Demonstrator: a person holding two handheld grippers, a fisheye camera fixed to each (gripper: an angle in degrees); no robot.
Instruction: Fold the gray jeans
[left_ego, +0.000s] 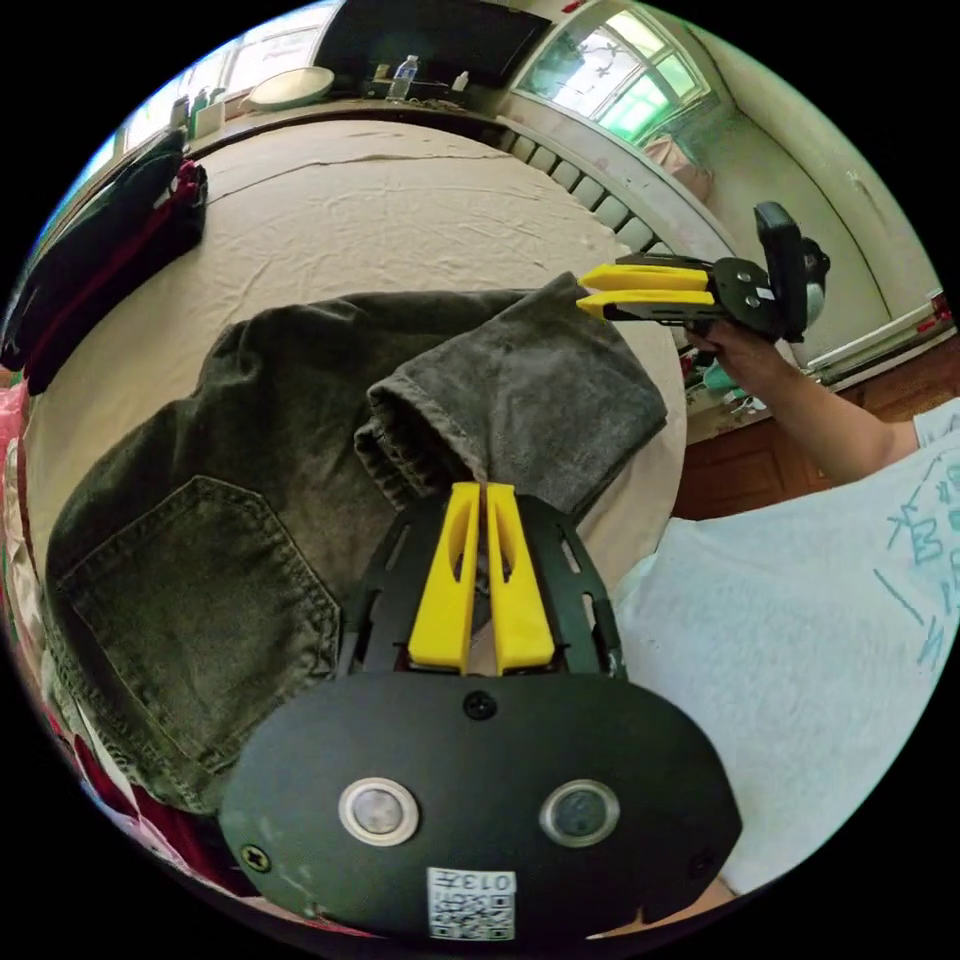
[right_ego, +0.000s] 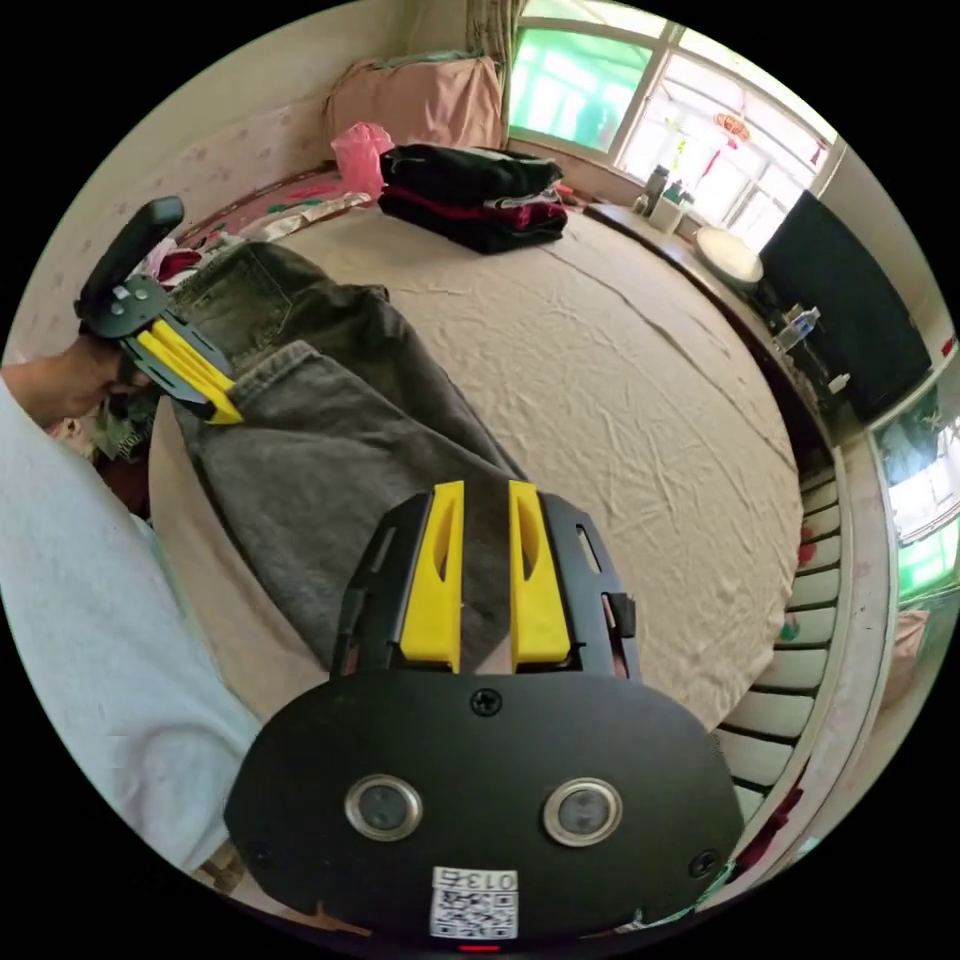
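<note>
Jeans (left_ego: 250, 480) waistband beyond frame edge

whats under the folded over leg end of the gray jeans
The leg end lies over the upper part of the gray jeans, which rest on the beige bed sheet. The denim directly beneath the fold is covered.

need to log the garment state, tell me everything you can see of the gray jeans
The gray jeans are dark, faded denim with stitched seams, lying on a beige sheet with the seat up, showing a back patch pocket. The legs are doubled back over the upper part, the hemmed cuffs bunched on top. The left gripper has its jaws nearly together, pinching the folded leg by the cuffs. The right gripper meets the far corner of that fold, jaws slightly apart in its own view.
</note>
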